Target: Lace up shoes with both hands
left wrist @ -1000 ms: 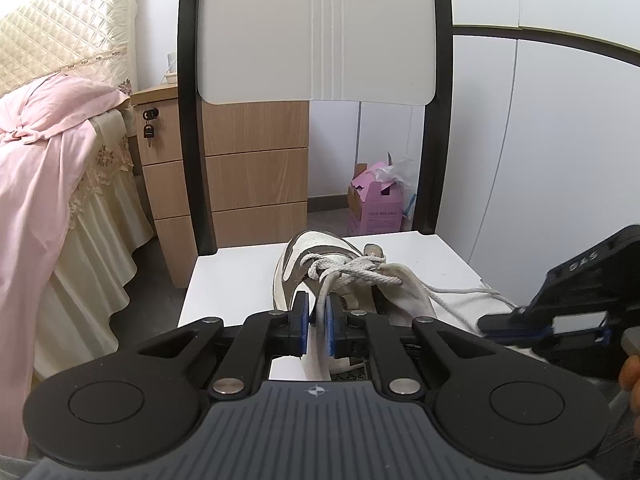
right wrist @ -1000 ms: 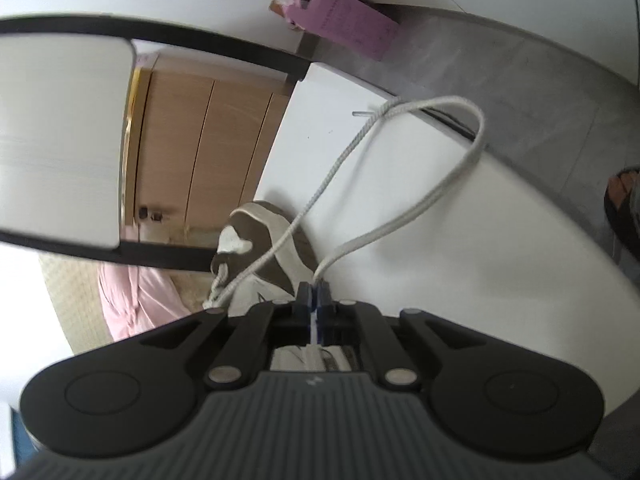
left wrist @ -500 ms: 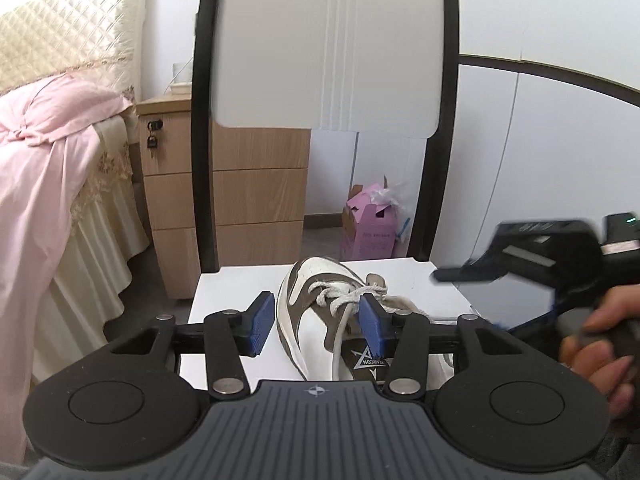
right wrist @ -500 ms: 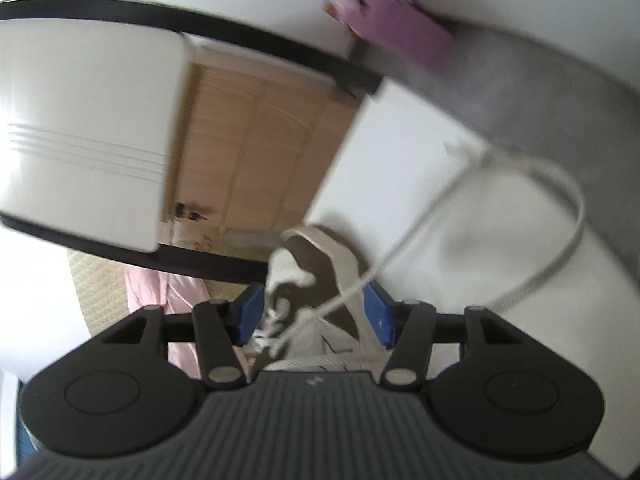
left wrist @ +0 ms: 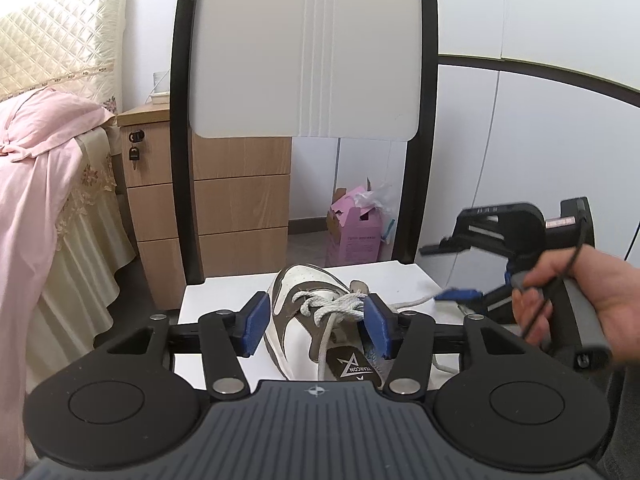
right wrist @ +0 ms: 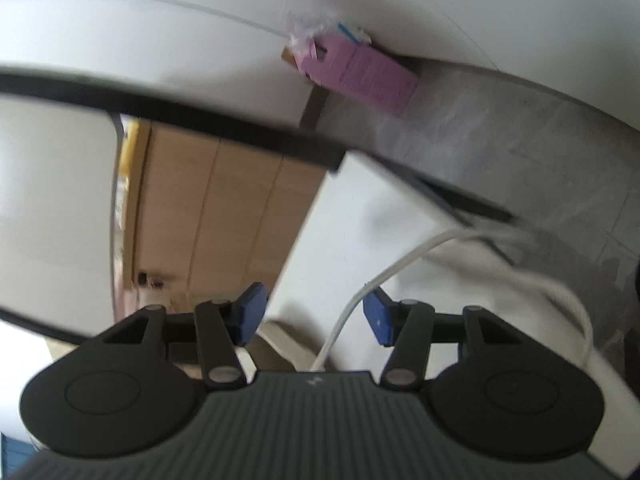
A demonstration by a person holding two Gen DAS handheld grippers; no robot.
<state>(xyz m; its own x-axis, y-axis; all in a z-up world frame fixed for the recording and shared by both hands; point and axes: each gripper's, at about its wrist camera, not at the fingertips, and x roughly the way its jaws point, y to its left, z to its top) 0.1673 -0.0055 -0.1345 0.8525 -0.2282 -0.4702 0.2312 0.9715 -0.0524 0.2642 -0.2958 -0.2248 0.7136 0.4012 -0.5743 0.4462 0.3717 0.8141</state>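
Observation:
A white and brown shoe (left wrist: 296, 320) lies on the white chair seat (left wrist: 224, 292), its white laces (left wrist: 340, 304) bunched in a knot over the tongue. My left gripper (left wrist: 316, 320) straddles the lace area with its jaws opening, the blue pads (left wrist: 254, 320) standing off either side of the shoe and gripping nothing. My right gripper (left wrist: 448, 270), held by a hand (left wrist: 580, 300), hovers open to the right of the shoe. In the right wrist view a loose lace (right wrist: 348, 312) runs slack between the open right gripper (right wrist: 312, 312) jaws and loops away over the seat. A bit of the shoe (right wrist: 280, 336) shows below.
The chair's white back (left wrist: 304, 48) with black frame rises behind the shoe. Beyond it stand wooden drawers (left wrist: 240, 208) and a pink box (left wrist: 354, 232) on the grey floor. A bed draped in pink cloth (left wrist: 40, 200) fills the left side.
Both grippers were shut on lace ends and have opened, letting the laces go. The right gripper has swung away from the shoe, and the lace loop now lies slack.

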